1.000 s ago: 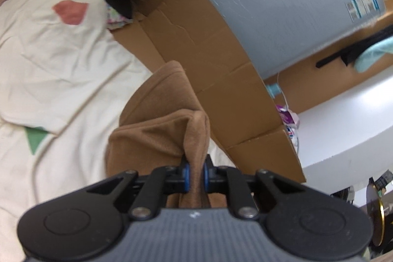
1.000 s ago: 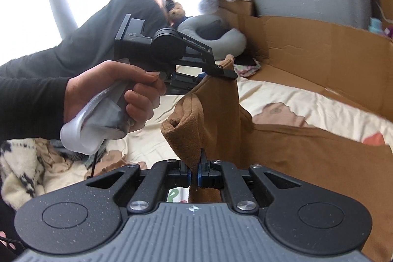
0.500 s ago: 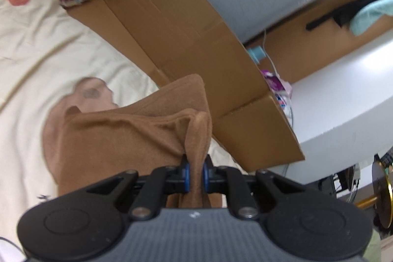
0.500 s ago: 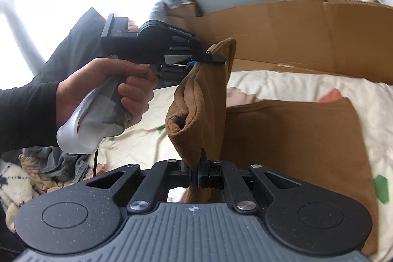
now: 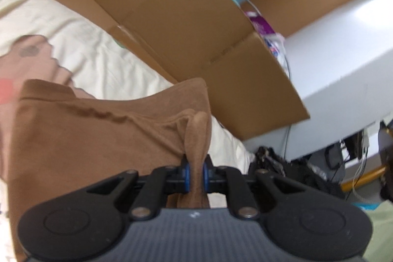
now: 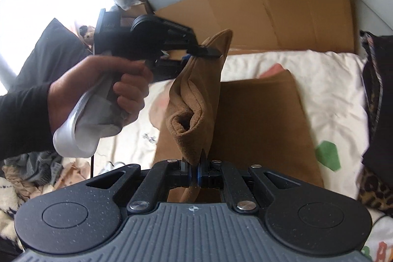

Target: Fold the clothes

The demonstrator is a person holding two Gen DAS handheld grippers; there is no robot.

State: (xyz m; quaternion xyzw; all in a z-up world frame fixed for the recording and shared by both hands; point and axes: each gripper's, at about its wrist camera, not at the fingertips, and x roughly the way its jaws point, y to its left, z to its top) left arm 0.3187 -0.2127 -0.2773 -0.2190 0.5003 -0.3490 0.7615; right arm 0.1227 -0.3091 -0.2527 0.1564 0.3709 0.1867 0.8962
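On the left, our left gripper (image 6: 206,52) pinches one corner of the brown garment (image 6: 260,119); beside it, our right gripper (image 6: 195,170) is clamped on the other corner. Between them the held edge hangs lifted above the cream bedsheet (image 6: 331,90), while the rest of the cloth lies flat to the right, before the cardboard (image 6: 282,14). We judge one fold half-made: the raised edge is not yet laid down and smoothed.
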